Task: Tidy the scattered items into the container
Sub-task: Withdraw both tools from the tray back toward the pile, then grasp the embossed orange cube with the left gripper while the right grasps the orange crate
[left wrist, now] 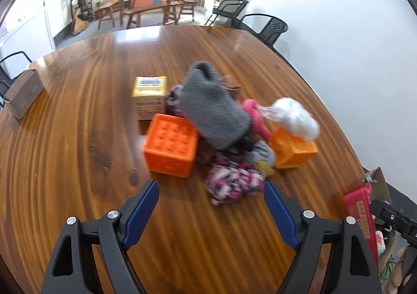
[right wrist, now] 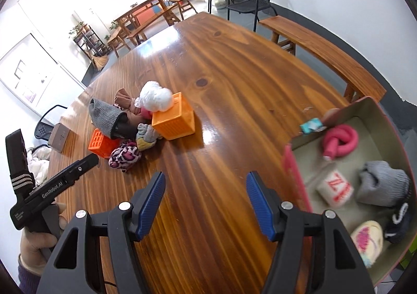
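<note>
Both grippers, left gripper (left wrist: pixel 211 196) and right gripper (right wrist: pixel 206 187), hold their ribbed blue jaws wide apart, empty, over the glossy streaked wooden table (left wrist: pixel 78 124). Mid-frame sits a heap: knitted grey sock (left wrist: pixel 213 108), orange gridded plastic cube (left wrist: pixel 170 145), patterned pink cloth (left wrist: pixel 232 181). The cardboard box (right wrist: pixel 375 111), lower right, holds rolled socks.

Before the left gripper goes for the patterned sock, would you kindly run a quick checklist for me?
1. Left gripper open: ok.
2. Left gripper empty: ok.
3. Patterned sock ahead between the fingers, nothing on top: ok.
4. Orange crate apart from the sock: ok.
5. Box has bare floor left: ok.
6. Right gripper open, empty, away from the pile: ok.
</note>
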The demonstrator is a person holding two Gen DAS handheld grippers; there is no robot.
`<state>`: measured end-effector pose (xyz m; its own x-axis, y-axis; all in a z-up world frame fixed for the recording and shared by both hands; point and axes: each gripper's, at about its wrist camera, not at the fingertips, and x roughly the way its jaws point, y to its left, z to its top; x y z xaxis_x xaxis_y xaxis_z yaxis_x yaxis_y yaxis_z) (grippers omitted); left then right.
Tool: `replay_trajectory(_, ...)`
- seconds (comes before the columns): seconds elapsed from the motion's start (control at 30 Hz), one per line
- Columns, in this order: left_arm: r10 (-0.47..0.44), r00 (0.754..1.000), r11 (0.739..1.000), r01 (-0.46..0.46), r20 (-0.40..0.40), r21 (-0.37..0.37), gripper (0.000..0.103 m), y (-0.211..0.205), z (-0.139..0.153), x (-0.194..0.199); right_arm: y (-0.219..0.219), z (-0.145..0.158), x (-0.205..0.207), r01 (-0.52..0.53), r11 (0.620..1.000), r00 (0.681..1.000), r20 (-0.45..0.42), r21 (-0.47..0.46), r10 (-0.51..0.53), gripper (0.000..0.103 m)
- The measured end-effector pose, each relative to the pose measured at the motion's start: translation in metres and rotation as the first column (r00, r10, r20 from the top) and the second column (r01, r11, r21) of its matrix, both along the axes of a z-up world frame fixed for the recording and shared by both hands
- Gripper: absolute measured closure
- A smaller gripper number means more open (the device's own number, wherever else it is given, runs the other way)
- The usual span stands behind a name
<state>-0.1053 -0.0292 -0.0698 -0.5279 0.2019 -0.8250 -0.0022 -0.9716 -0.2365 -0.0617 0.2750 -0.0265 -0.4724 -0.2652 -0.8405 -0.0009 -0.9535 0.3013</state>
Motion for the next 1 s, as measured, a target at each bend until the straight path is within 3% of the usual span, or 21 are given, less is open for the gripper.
replay_trajectory(0.2,0.006,1.0,1.0,-0.006,0.008,0.0,0.019,-0.024,-0.013,-0.021,-0.023,-0.009,-0.015,-0.014,1.0,1.0,0.022,0.004,0.014,0.034)
replay_trajectory(0.47,-0.035,0.999,0.999,0.035,0.037,-0.014,0.019,-0.024,-0.035,-0.045,-0.039,-0.015,-0.028,-0.015,1.0,0.999,0.045,0.017,0.014,0.034)
replay_trajectory(0.67,-0.007,0.997,1.0,0.005,0.079,0.026,0.019,-0.034,-0.05,-0.056,-0.046,-0.024,-0.043,-0.018,0.999,0.998,0.054,0.026,0.017,0.034)
replay_trajectory(0.73,-0.003,0.997,0.999,0.0,0.08,0.041,0.034,-0.036,-0.052,-0.058,-0.049,-0.027,-0.05,-0.021,0.999,0.998,0.059,0.025,0.019,0.034)
replay_trajectory(0.83,-0.023,0.997,0.998,0.019,0.073,0.054,0.043,-0.035,-0.052,-0.06,-0.055,-0.032,-0.06,-0.031,0.999,0.998,0.06,0.019,0.03,0.034)
replay_trajectory(1.0,-0.018,0.998,0.999,0.015,0.058,0.052,0.044,-0.034,-0.05,-0.057,-0.064,-0.04,-0.079,-0.055,0.998,0.997,0.062,0.014,0.054,0.034)
